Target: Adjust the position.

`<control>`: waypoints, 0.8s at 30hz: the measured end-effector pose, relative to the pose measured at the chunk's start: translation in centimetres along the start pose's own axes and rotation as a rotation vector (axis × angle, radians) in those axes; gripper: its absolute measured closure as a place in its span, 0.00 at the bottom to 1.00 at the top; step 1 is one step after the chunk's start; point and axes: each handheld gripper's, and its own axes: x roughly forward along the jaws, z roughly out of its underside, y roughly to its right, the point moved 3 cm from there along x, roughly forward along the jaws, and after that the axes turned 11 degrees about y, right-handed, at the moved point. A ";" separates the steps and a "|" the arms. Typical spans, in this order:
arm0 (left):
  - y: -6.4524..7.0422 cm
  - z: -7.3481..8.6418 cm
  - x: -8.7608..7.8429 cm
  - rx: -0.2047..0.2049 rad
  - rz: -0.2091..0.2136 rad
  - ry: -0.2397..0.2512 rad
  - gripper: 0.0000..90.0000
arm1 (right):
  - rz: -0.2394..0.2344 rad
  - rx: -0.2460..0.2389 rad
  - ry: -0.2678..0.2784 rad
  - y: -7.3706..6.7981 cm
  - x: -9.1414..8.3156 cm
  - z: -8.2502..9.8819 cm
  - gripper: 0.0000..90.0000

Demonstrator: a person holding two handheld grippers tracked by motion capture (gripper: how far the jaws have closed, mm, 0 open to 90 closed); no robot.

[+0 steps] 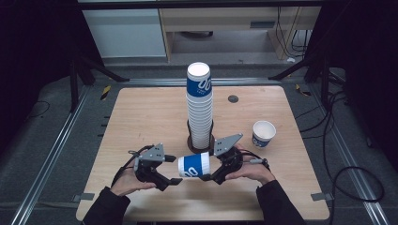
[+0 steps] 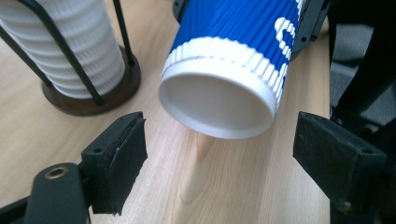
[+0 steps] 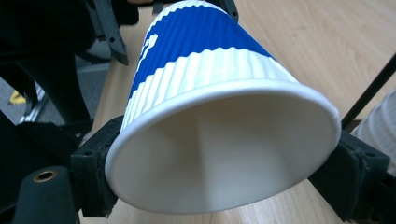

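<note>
A blue and white ribbed paper cup (image 1: pixel 193 165) lies sideways in the air just above the wooden table (image 1: pixel 141 117), near its front edge. My right gripper (image 1: pixel 209 165) is shut on the cup's open rim, and in the right gripper view the pads (image 3: pixel 95 179) press the cup (image 3: pixel 219 140) into a slight oval. My left gripper (image 1: pixel 172 169) faces the cup's base from the left. In the left gripper view its gripper (image 2: pixel 224 158) stands open, its pads (image 2: pixel 119 161) spread wide on either side of the cup (image 2: pixel 219 100) base without touching it.
A tall stack of matching cups (image 1: pixel 199 108) stands in a black wire holder on a round dark base (image 1: pixel 201 143) at the table's middle, just behind the grippers. A single upright cup (image 1: pixel 263 133) stands to the right. A small dark disc (image 1: pixel 233 99) lies farther back.
</note>
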 end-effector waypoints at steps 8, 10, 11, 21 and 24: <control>0.8 0.6 2.1 0.058 0.011 -0.101 0.19 | -0.040 0.000 -0.075 -0.6 2.0 0.6 0.17; 1.0 0.7 2.4 0.062 0.018 -0.110 0.20 | -0.053 -0.004 -0.081 -0.9 2.3 0.6 0.17; 1.1 0.7 2.5 0.063 0.023 -0.115 0.20 | -0.058 -0.007 -0.083 -0.9 2.4 0.6 0.17; 1.3 0.9 2.7 0.066 0.060 -0.131 0.29 | -0.085 -0.015 -0.096 -1.3 2.7 0.7 0.16; 1.1 0.8 2.4 0.058 0.050 -0.109 0.29 | -0.065 -0.010 -0.058 -1.0 2.4 0.4 0.12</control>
